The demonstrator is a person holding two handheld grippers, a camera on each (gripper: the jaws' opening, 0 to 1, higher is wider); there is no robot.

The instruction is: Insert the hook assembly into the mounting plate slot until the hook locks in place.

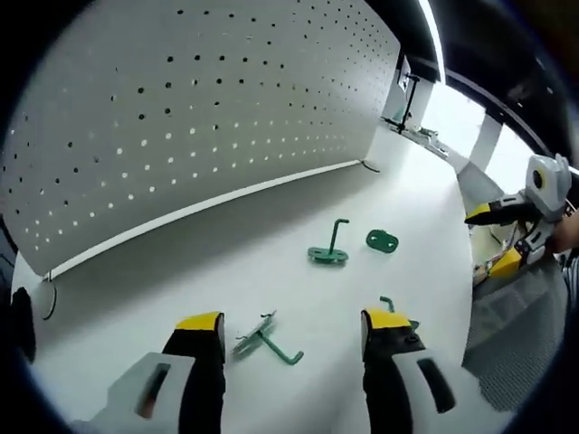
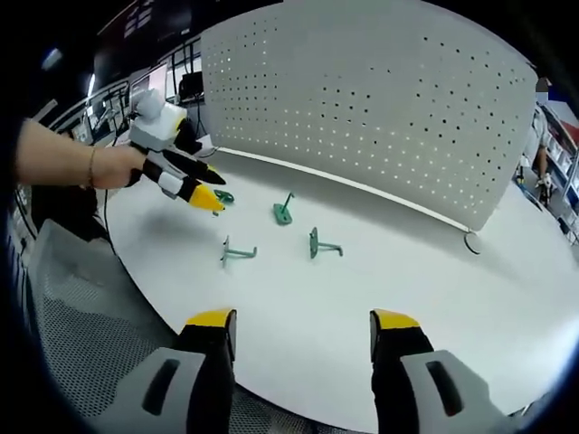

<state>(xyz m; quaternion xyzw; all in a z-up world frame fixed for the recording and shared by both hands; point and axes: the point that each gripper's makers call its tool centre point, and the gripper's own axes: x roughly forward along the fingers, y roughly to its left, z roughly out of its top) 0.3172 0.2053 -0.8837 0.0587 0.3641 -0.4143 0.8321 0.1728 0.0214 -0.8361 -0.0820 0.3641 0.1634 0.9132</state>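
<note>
The left claw (image 1: 291, 327) is being held wide open, with nothing between its 2 yellow-tipped jaws. It is hovering low over the round white tabletop (image 1: 271, 244). A small green metal hook with a silver clip end (image 1: 265, 342) is lying flat on the tabletop, right between those jaws. A second green metal hook standing up on its flat base (image 1: 328, 249) is further off, and a flat green oval mounting plate with holes (image 1: 382, 240) is lying just beside it. One more small green piece (image 1: 389, 304) is peeking out behind the right jaw tip.

The right claw (image 2: 301, 325) is also being held wide open and empty, near the tabletop edge and well apart from the green parts. In the right gripper view, 3 green hook pieces (image 2: 282, 212) are seen standing on the tabletop, and the left claw is being held by a hand (image 2: 116, 166) over the flat plate. A curved white board full of small holes (image 2: 380, 99) is standing behind everything.

It looks like the picking-up step is being started. To do it well, the left claw should be lowered straight down, so that the hook's thin bar is being caught in the middle of the jaws. The jaws should be closed slowly, because the small hook could be pushed away or spun round. The plate should be kept in sight and not bumped.
</note>
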